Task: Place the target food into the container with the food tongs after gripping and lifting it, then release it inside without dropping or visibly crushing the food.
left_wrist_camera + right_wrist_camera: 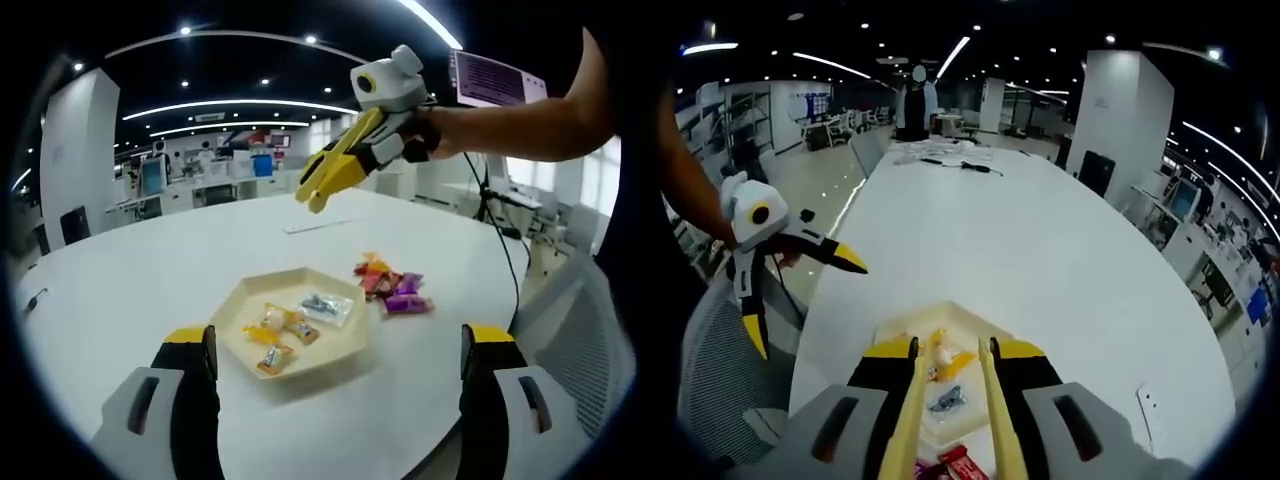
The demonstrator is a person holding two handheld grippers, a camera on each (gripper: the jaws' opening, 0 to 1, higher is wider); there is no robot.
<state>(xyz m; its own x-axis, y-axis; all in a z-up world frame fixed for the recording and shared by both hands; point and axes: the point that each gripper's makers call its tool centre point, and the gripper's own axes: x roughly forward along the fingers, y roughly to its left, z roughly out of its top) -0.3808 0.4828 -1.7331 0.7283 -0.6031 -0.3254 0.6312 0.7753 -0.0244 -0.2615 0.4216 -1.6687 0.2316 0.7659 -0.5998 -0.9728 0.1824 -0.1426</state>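
White table (150, 270) — tray (340, 350) of wrapped sweets (275, 325) between left jaws.

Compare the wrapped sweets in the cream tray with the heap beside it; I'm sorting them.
Tray sweets lie spread apart in the cream hexagonal tray; the heap sits bunched on the white table. Tray sweets look yellow, orange and silver; the heap red, purple and orange. Both are small and wrapped.

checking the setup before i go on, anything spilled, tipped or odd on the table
Nothing stands out. The cream hexagonal tray sits flat on the white table with wrapped sweets inside it. A small heap of wrapped snacks lies beside the tray, apart from it, not scattered.
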